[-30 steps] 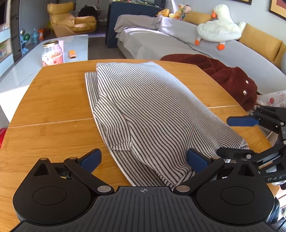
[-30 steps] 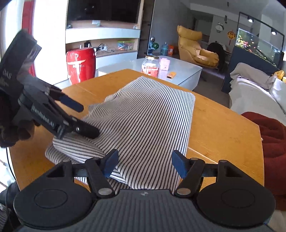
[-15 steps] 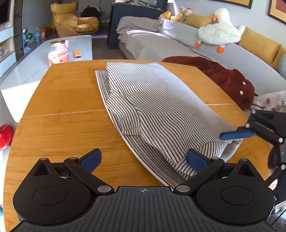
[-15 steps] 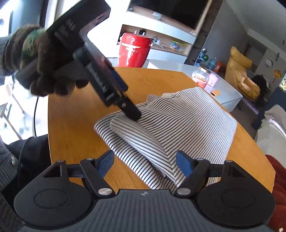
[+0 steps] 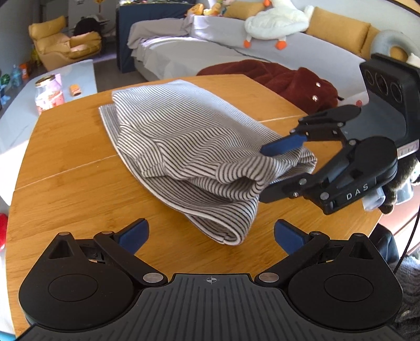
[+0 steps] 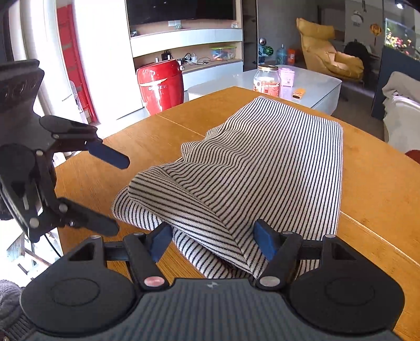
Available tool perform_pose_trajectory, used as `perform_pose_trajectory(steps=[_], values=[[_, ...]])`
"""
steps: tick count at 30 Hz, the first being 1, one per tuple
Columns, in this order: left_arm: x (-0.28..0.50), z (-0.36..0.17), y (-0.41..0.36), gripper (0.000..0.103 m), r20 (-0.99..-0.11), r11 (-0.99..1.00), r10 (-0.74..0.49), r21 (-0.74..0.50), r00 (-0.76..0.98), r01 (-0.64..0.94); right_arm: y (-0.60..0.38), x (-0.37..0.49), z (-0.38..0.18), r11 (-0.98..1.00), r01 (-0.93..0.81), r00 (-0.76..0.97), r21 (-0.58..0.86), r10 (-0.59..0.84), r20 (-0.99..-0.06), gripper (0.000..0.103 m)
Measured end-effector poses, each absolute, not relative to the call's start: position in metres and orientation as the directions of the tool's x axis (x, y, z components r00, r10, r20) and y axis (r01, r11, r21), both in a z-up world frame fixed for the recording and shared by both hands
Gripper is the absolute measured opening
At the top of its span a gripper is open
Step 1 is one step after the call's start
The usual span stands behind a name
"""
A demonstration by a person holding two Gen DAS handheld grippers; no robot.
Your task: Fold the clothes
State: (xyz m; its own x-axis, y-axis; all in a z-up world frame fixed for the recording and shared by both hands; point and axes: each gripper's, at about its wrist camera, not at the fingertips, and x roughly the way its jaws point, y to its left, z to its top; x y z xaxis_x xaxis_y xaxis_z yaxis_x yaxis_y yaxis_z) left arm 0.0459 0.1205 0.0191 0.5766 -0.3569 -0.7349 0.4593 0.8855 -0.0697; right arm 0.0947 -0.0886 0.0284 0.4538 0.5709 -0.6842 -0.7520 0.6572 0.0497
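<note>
Living-room setting: round wooden surface (image 5: 65,157) carries the striped garment (image 5: 183,136), folded over on itself w/ its near end bunched & raised off the wood.

Left wrist view: left claw (image 5: 211,233) is wide apart, nothing between its 2 blue pads, hovering just short of the garment's near rolled edge. Only this view shows the right claw (image 5: 265,173) from outside: it comes in from the right, upper blue finger (image 5: 283,144) lying on top of the lifted fold, lower black finger under it, cloth between them. Fingers sit fairly spread around the thick bunch; can't tell if they actually pinch it. Behind: grey sofa (image 5: 210,52) w/ a white duck plush (image 5: 275,21), dark red fleece (image 5: 275,78) at the surface's far right edge, yellow armchair (image 5: 65,44), jar (image 5: 48,93) on a white coffee table (image 5: 15,112).

Right wrist view: right claw (image 6: 212,238) shows the bunched fold filling the gap, both blue pads against or just beside the cloth. Seen only here: left claw (image 6: 118,194) from outside at left, fingers well spread, clear of the garment, over bare wood. Also only here: red drum-shaped stool (image 6: 160,84), TV (image 6: 181,10) above white shelving, garment's far end lying flat toward the jar (image 6: 266,82).
</note>
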Motion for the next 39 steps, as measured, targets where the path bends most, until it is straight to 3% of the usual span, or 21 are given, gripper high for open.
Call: perform_pose_trajectory(steps=[5,7,12,17,18,19,21,24,26,31,34,39], values=[[0.055,0.017,0.120,0.103,-0.738,0.902,-0.335,-0.072,0.585,0.425,-0.084,0.085,0.030,0.630,-0.775,0.489,-0.054,0.543,-0.683,0.072],[0.059,0.018,0.123,0.103,-0.733,0.911,-0.337,-0.094,0.591,0.403,-0.079,0.075,0.029,0.600,-0.788,0.518,-0.138,0.525,-0.675,0.084],[0.068,0.022,0.131,0.103,-0.718,0.927,-0.341,-0.149,0.607,0.345,-0.068,0.050,0.020,0.513,-0.788,0.593,-0.340,0.483,-0.644,0.086],[0.075,0.023,0.133,0.103,-0.707,0.926,-0.363,-0.202,0.607,0.319,-0.054,0.052,-0.001,0.483,-0.680,0.732,-0.551,0.412,-0.543,0.086],[0.074,0.024,0.132,0.103,-0.704,0.923,-0.370,-0.205,0.606,0.325,-0.051,0.054,-0.005,0.469,-0.655,0.755,-0.592,0.403,-0.517,0.078],[0.073,0.027,0.132,0.103,-0.696,0.915,-0.388,-0.214,0.604,0.341,-0.048,0.057,-0.007,0.452,-0.659,0.752,-0.601,0.404,-0.521,0.058],[0.068,0.036,0.135,0.103,-0.662,0.889,-0.445,-0.247,0.603,0.385,-0.043,0.063,-0.008,0.441,-0.691,0.723,-0.573,0.408,-0.558,0.038],[0.070,0.059,0.152,0.103,-0.591,0.870,-0.491,-0.289,0.640,0.400,-0.040,0.062,-0.010,0.399,-0.689,0.724,-0.605,0.407,-0.556,0.037],[0.084,0.071,0.156,0.103,-0.580,0.897,-0.438,-0.233,0.686,0.376,-0.040,0.061,-0.011,0.396,-0.688,0.725,-0.608,0.411,-0.553,0.037],[0.148,0.062,0.129,0.103,-0.623,0.925,-0.300,-0.005,0.722,0.380,-0.038,0.061,-0.011,0.394,-0.689,0.724,-0.609,0.417,-0.549,0.036],[0.186,0.036,0.113,0.103,-0.690,0.905,-0.281,0.043,0.668,0.424,-0.040,0.060,-0.011,0.383,-0.694,0.719,-0.610,0.418,-0.555,0.035],[0.206,0.003,0.122,0.103,-0.731,0.895,-0.364,-0.104,0.578,0.434,-0.047,0.064,-0.010,0.348,-0.698,0.714,-0.626,0.403,-0.572,0.035]])
